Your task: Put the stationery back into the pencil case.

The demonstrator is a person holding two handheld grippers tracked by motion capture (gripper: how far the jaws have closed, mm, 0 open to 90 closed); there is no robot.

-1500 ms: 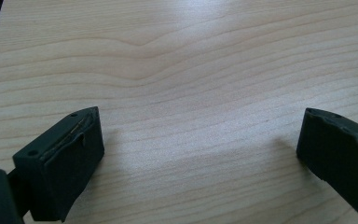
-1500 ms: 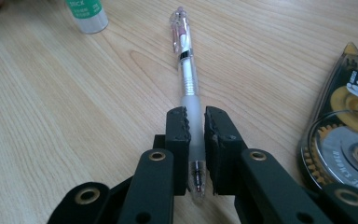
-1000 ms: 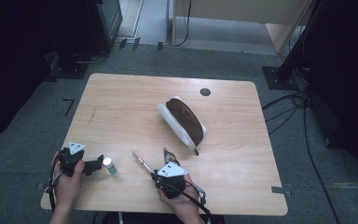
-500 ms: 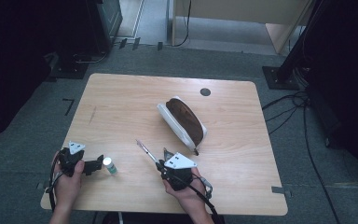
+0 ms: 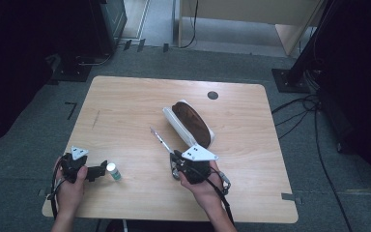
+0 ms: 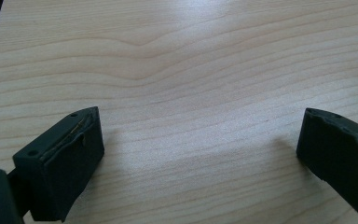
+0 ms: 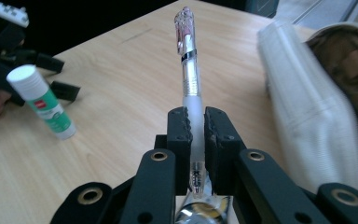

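The right gripper (image 7: 195, 122) pinched a clear pen (image 7: 188, 70) between its jaws, up off the wooden table (image 5: 125, 106) and just beside the open white pencil case (image 5: 189, 123). The pen's tip end showed tiny black marks, too small to read. A glue stick (image 7: 43, 103) stood near the left gripper (image 5: 96, 170), with a white cap, a green body and a red label whose words were too blurred to read. The left gripper's jaws were spread wide over bare wood.
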